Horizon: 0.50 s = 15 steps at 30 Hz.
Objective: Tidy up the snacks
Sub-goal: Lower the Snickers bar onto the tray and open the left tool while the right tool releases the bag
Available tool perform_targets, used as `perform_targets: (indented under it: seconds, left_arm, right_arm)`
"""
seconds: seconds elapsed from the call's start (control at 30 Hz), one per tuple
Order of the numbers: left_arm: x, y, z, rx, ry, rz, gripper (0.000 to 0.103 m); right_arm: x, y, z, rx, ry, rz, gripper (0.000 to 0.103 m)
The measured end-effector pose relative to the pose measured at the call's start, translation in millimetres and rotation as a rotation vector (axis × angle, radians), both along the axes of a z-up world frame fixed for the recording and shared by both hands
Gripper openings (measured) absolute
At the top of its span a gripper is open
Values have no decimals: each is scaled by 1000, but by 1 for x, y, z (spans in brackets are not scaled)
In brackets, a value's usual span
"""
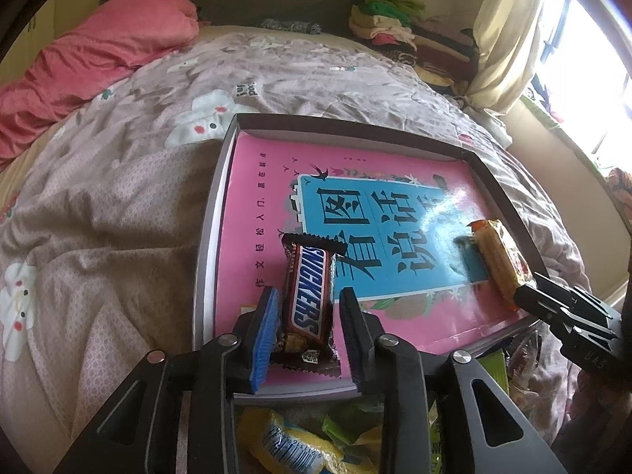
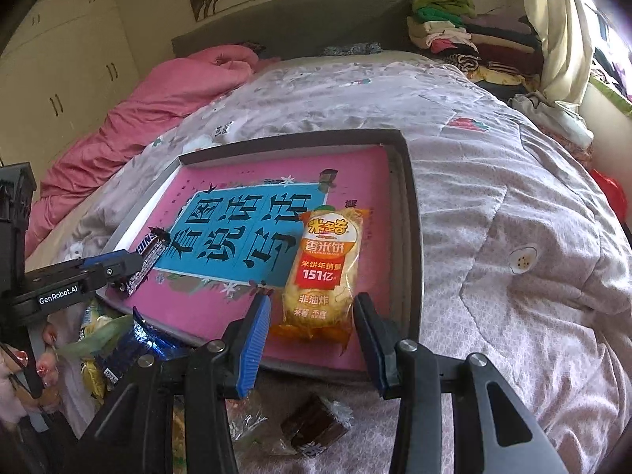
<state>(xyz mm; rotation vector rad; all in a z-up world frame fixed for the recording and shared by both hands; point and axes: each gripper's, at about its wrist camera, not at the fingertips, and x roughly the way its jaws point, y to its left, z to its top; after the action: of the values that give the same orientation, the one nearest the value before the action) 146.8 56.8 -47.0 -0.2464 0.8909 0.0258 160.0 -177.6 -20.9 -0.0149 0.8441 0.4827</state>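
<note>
A shallow grey box (image 1: 355,120) lies on the bed with a pink book (image 1: 252,197) inside it. A Snickers bar (image 1: 308,296) rests on the book near the box's left front corner. My left gripper (image 1: 309,292) straddles the bar, open, with a thin gap at each pad. A rice cracker pack (image 2: 324,268), yellow with a red label, lies on the book near the right front corner. My right gripper (image 2: 312,298) is shut on its near end. In the right wrist view the left gripper (image 2: 130,262) and the Snickers bar (image 2: 148,256) show at the left.
Loose snacks lie on the quilt in front of the box: a yellow pack (image 1: 284,442), a blue pack (image 2: 142,339) and a brown one (image 2: 316,426). A pink blanket (image 1: 98,51) and folded clothes (image 1: 414,35) lie at the bed's far end. A hand (image 2: 23,359) shows at the left edge.
</note>
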Motion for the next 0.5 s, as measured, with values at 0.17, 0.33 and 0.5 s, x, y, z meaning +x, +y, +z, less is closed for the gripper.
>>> perform_targets:
  seconds: [0.17,0.33,0.5]
  left_arm:
    - [-3,1,3,-18,-4,3,44]
    - [-7,-1,7,-22,-7,-2,49]
    - [-10,-3,10,-19,-11,-4,55]
  right_arm:
    - [-1,-4,0,2,1,-13,44]
    - [0,-8,1,11,6,-22,44]
    - [-2,-8,2,14,3,-23,44]
